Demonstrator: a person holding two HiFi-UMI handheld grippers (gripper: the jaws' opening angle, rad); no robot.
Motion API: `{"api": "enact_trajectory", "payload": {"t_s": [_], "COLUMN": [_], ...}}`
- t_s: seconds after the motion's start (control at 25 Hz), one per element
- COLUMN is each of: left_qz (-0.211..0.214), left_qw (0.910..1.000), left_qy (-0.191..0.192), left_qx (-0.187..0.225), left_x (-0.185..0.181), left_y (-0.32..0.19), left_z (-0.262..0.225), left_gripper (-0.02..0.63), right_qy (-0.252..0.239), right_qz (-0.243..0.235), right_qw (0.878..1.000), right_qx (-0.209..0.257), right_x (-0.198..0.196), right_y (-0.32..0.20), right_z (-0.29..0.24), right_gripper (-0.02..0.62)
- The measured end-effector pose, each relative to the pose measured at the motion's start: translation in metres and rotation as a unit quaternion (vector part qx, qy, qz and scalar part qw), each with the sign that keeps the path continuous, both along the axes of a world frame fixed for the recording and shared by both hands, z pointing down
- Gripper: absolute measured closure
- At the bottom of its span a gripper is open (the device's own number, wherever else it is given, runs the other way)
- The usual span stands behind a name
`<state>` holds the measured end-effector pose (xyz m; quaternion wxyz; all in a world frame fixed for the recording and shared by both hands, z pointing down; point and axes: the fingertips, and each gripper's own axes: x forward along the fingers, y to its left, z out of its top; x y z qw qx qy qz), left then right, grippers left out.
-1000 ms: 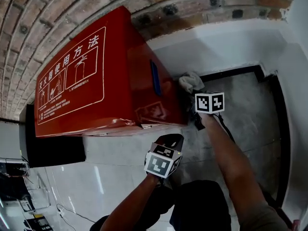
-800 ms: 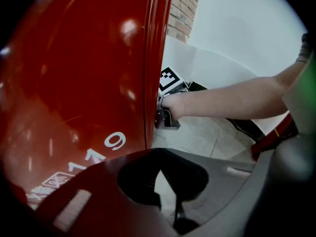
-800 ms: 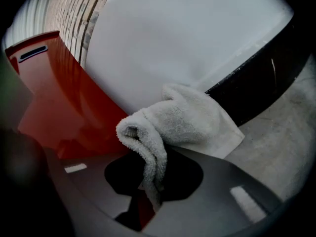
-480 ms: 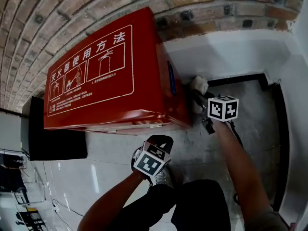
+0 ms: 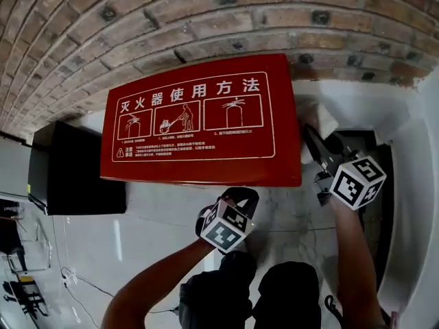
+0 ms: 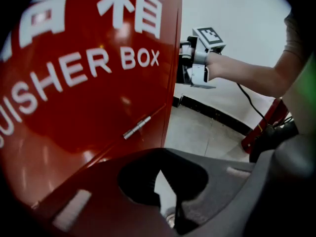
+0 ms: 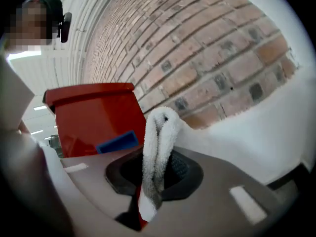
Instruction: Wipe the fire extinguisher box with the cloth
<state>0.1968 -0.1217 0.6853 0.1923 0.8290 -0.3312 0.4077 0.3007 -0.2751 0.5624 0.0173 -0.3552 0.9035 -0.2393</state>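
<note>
Head view is bright and even, with heavy fisheye bowing the brick wall (image 5: 137, 19) above the fire extinguisher box (image 5: 199, 125) and soft glare on the glossy floor (image 5: 116, 245) below it. Left gripper view is dimmer, with black vignette corners, pale sheen patches on the box front, and the left gripper (image 6: 161, 174) dark and out of focus. Right gripper view is bright, with ceiling light strips (image 7: 22, 55) left of the box and the white wall (image 7: 256, 132) to its right nearly blown out.

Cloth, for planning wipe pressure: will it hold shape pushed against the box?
Probably floppy: the cloth is folded over itself in the right gripper, so it would likely crumple. Its fuzzy pile should drag, not slip.
</note>
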Motion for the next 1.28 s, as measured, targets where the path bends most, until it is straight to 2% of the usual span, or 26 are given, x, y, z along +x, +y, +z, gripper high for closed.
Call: {"api": "enact_trajectory", "payload": {"t_s": [0.24, 0.44, 0.6, 0.72, 0.8, 1.04, 1.16, 1.28], "left_qz": [-0.083, -0.113, -0.143, -0.17, -0.173, -0.136, -0.124, -0.122], "left_qw": [0.9952, 0.9917, 0.9885, 0.9847, 0.9841, 0.9879, 0.9874, 0.985], "left_qy": [0.033, 0.031, 0.025, 0.026, 0.031, 0.07, 0.092, 0.114], "left_qx": [-0.039, -0.053, -0.042, -0.031, -0.026, -0.022, -0.035, -0.045], "left_x": [-0.019, -0.031, -0.045, -0.06, -0.067, -0.085, -0.095, -0.105], "left_y": [0.012, 0.037, 0.049, 0.05, 0.053, 0.045, 0.045, 0.038], "left_z": [-0.049, -0.107, -0.165, -0.21, -0.235, -0.275, -0.279, -0.285], "left_gripper": [0.606, 0.606, 0.606, 0.606, 0.606, 0.606, 0.606, 0.606], "right_qy": [0.055, 0.116, 0.157, 0.2, 0.235, 0.301, 0.315, 0.338], "right_qz": [-0.012, -0.039, -0.077, -0.104, -0.118, -0.141, -0.165, -0.2], "right_qw": [0.998, 0.991, 0.982, 0.973, 0.964, 0.943, 0.934, 0.919], "right_qx": [0.032, 0.061, 0.064, 0.053, 0.043, 0.0, -0.021, -0.022], "right_x": [0.001, -0.01, -0.033, -0.053, -0.066, -0.093, -0.108, -0.121], "right_y": [0.028, 0.038, 0.041, 0.035, 0.024, -0.034, -0.035, -0.024], "right_z": [-0.114, -0.194, -0.237, -0.239, -0.228, -0.185, -0.177, -0.175], "right_gripper": [0.515, 0.515, 0.515, 0.515, 0.515, 0.511, 0.506, 0.508]}}
